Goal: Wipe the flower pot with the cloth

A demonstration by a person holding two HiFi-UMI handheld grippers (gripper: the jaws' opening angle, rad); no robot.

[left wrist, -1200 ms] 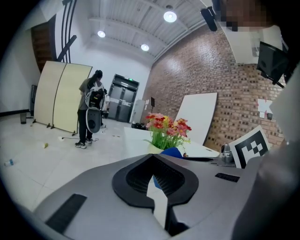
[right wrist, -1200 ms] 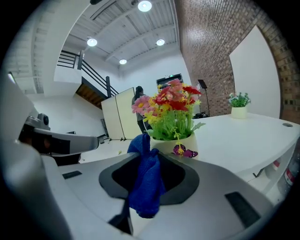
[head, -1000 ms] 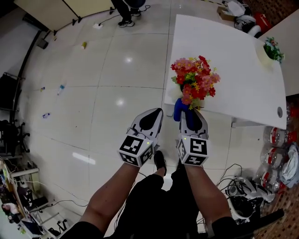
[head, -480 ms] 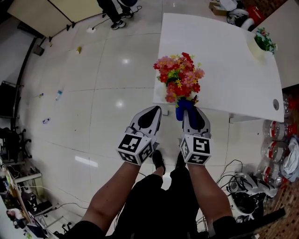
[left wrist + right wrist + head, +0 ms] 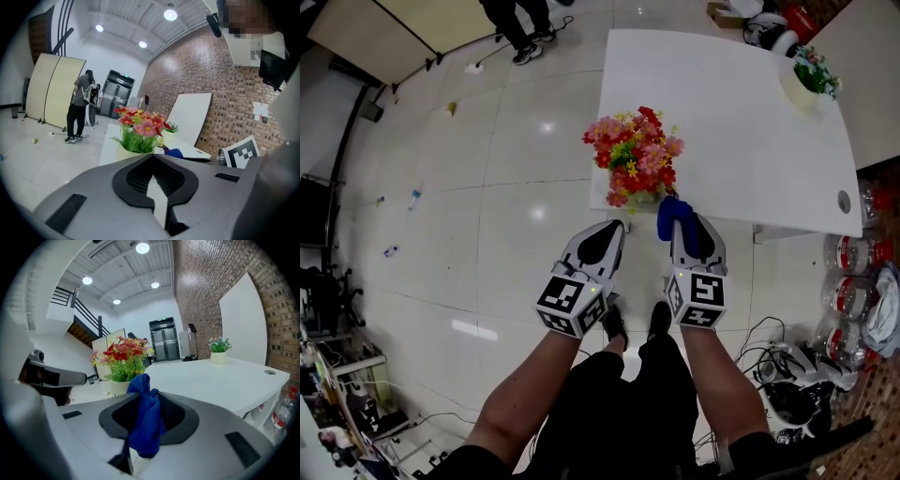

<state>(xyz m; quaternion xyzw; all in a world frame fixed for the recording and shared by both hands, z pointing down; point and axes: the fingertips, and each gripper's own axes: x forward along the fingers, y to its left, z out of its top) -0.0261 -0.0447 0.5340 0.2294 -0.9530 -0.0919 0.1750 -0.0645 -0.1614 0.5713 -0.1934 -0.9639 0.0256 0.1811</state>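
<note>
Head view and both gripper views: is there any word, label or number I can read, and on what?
No text can be read in any view.
Marker cubes: black-and-white square patterns only, no letters.
Green sign over the far door: too small to read.
Sheets on the brick wall: too blurred.
Bottle labels: too small.

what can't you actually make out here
Pot: left gripper view, base behind the left gripper; head view, mostly under the flowers.
Cloth: right gripper view, lower end hidden in the right gripper's jaws.
Cloth touching pot or not: no view settles it.
Far pot: head view, too small for detail.
</note>
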